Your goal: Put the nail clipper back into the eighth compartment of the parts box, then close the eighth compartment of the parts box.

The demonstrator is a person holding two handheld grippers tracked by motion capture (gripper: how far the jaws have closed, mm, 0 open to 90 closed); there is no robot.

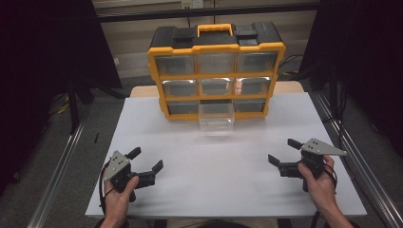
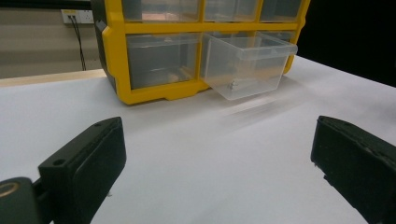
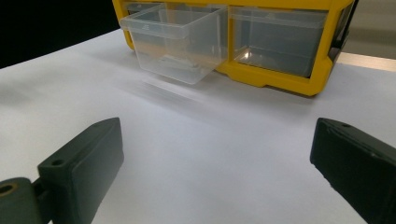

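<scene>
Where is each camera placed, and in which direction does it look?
High view: above the person's side, looking forward and down on the table and organizer; both hands, left gripper and right gripper show.
Left gripper view: on the left gripper, low, facing the organizer; its two fingers show.
Right gripper view: on the right gripper, low, facing the organizer; its two fingers show.
Shared: both gripper views see the pulled-out drawer.

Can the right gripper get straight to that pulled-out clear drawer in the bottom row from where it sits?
Probably yes. The right gripper has its jaws open and empty, and bare white table lies between it and the clear plastic drawer pulled out of the yellow organizer cabinet.
</scene>
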